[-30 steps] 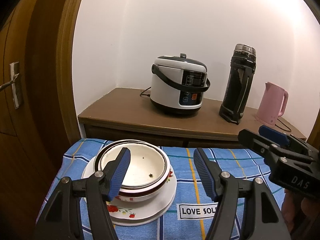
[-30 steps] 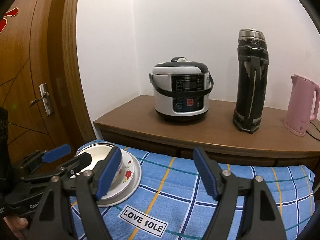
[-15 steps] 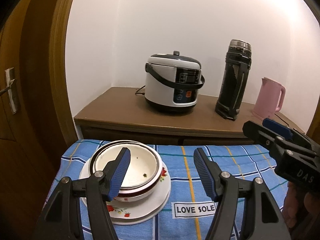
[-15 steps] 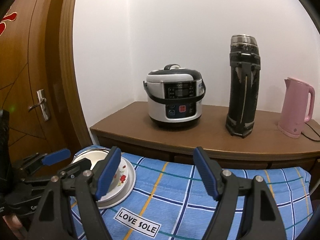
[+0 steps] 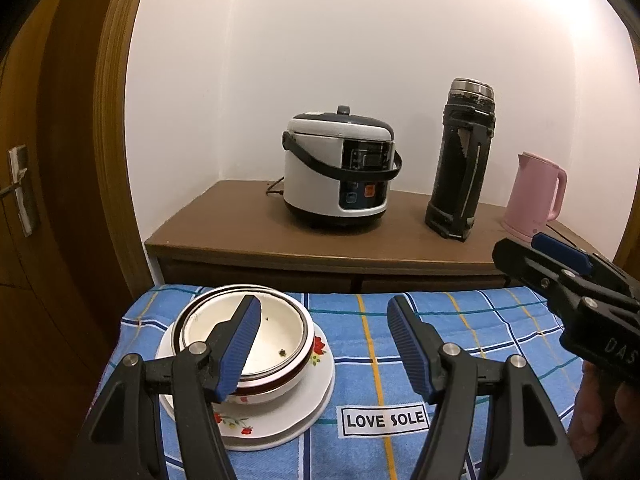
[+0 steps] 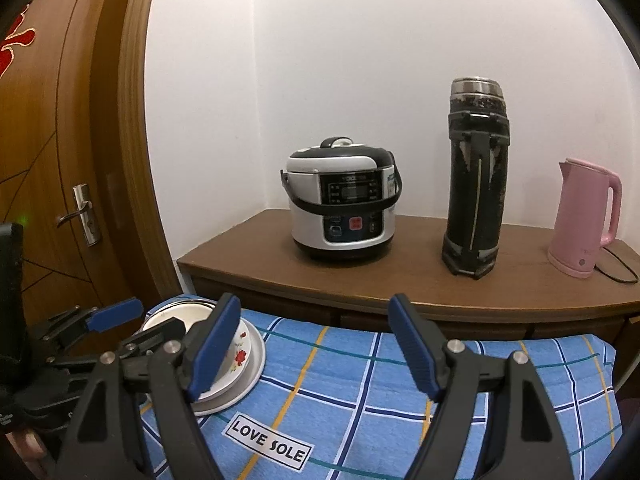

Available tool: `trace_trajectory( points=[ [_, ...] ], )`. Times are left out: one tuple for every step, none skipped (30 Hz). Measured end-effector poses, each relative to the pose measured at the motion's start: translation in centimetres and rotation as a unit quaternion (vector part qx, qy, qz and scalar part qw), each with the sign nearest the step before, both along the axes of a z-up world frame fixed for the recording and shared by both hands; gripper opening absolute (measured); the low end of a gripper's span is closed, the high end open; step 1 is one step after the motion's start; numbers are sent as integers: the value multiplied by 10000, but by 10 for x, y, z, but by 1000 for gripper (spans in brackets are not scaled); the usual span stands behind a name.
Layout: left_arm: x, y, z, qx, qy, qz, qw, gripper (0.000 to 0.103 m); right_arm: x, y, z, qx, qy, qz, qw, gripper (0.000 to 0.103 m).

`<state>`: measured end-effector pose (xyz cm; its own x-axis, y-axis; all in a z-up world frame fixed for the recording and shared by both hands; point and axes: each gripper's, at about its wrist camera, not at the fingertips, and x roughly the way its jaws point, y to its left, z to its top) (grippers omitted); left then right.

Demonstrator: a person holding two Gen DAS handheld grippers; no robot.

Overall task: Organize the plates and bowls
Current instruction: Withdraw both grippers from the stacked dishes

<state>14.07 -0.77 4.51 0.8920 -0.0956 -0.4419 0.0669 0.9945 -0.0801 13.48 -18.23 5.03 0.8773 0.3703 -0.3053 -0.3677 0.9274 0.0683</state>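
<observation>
Bowls (image 5: 256, 344) nested on plate (image 5: 280, 412), stack complete; left gripper (image 5: 320, 344) and right gripper (image 6: 316, 340) near stack, jaws released, grasping nothing.

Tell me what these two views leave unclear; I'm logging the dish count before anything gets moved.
- Number of nested bowls: left wrist view, the left gripper finger covers part of the rims.
- Plates under them: only stacked edges show; near side hidden by that gripper.
- Right wrist view: the stack is mostly behind the right gripper finger and the other gripper's body.
- Specks inside the top bowl: too small to identify.
</observation>
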Motion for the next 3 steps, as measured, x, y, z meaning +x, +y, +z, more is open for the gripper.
trace_trajectory(
  points=[
    [-1, -2, 0, 32, -24, -23, 10000, 68, 0, -1, 0, -6, 11, 6, 10000, 78],
    [-1, -2, 1, 48, -29, -24, 10000, 68, 0, -1, 0, -15, 22, 16, 10000, 78],
    [-2, -3, 1, 55, -33, -23, 10000, 68, -1, -2, -1, -32, 38, 23, 10000, 79]
  ],
)
